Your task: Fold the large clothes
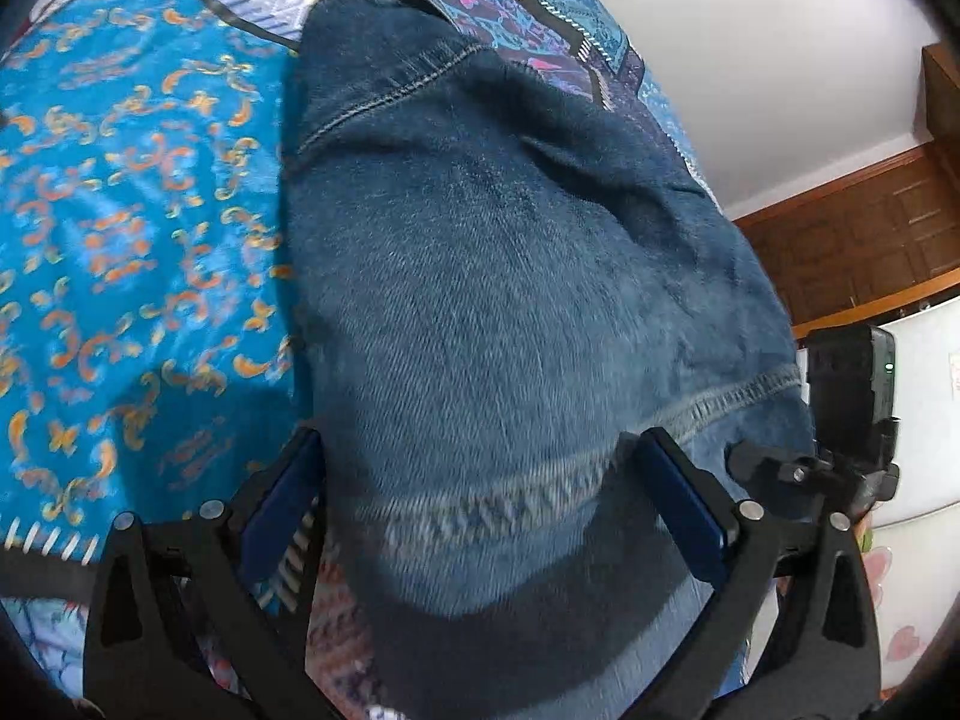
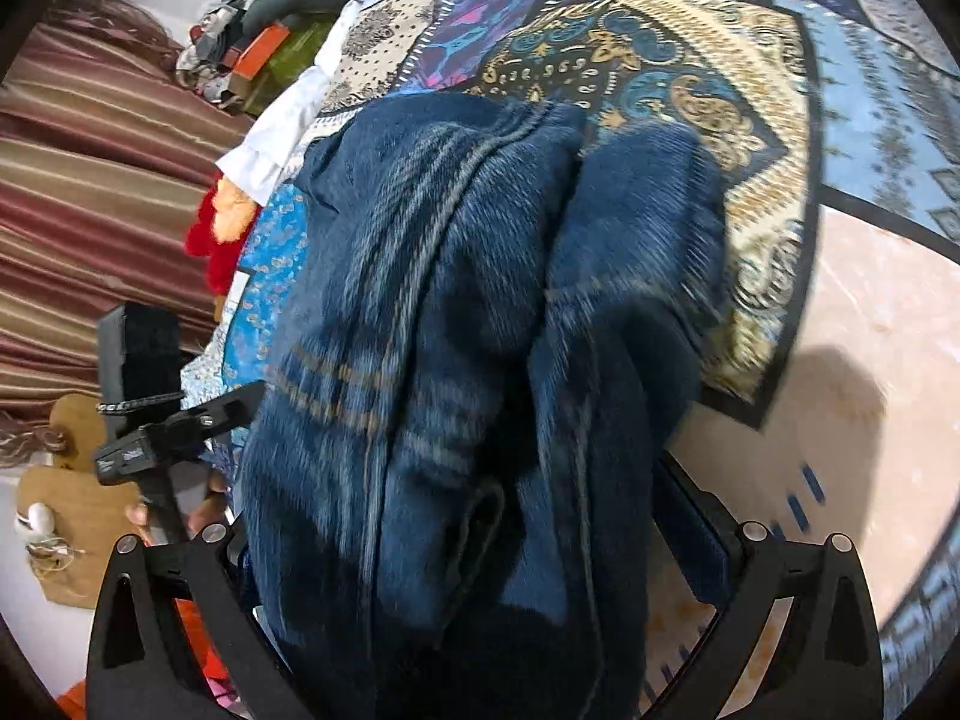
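One pair of dark blue jeans (image 1: 510, 276) is seen, bunched in thick layers on a patterned bedspread (image 1: 132, 228) and draped toward both cameras. In the left wrist view the denim fills the space between the spread fingers of the left gripper (image 1: 486, 480), with a stitched hem running across just beyond the tips; the jaws stand wide, and whether any cloth is actually pinched cannot be told. In the right wrist view the right gripper (image 2: 480, 546) is likewise held wide, its fingers mostly hidden behind folds of the jeans (image 2: 480, 312), so its hold cannot be judged either. The left tool's body is visible at the left of that view. The fabric is judged heavy, fairly stiff and not slippery; it should hold a crease but sag under its own weight when lifted. A grip on the doubled hem or along a thick seam would be the firmest place, since single layers may pull free. One garment and two grippers are counted; a red and orange soft item (image 2: 219, 234) lies at the far left of the bed.
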Demonstrator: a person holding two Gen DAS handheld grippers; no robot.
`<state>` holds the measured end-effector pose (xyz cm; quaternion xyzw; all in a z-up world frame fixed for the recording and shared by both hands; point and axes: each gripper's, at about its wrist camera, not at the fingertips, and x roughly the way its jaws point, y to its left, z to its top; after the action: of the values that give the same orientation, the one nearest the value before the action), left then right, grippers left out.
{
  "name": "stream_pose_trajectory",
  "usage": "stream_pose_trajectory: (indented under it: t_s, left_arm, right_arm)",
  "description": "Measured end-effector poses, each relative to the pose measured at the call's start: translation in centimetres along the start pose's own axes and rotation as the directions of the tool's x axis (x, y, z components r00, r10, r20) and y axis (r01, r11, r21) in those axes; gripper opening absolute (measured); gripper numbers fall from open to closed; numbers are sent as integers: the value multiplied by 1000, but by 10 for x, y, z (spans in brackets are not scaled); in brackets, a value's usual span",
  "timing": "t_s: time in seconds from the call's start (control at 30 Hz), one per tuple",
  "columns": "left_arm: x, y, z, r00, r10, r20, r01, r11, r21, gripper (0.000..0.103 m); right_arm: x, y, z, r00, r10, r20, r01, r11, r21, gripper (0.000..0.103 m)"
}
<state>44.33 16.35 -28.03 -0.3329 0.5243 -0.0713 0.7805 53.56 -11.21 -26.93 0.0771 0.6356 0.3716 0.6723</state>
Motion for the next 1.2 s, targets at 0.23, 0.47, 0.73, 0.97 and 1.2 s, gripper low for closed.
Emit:
stream_pose_trajectory:
  t_s: [0.23,0.47,0.73,0.97,1.2]
  left_arm:
    - [1,-2,9,1000,4,25,-4,1000,-7,84]
    - [-43,-21,7,996,56,67,-62,993,97,49]
    - [-113,-37,-7,981,113,161,-146,966,212,39]
    - [-176,-2,-25,963,134,234,-177,969,173,37]
    - [-174,61,-50,959,221,180,-241,965,100,37]
  right_arm:
    - [17,4,9,998,51,22,-52,998,20,80]
    - [1,35,-9,997,30,72,-27,999,-39,51]
    - [-23,108,-24,992,17,121,1,989,-146,47]
    - [-17,161,-38,988,92,122,-72,985,-159,46]
    - [43,188,-52,990,129,48,-122,983,-135,46]
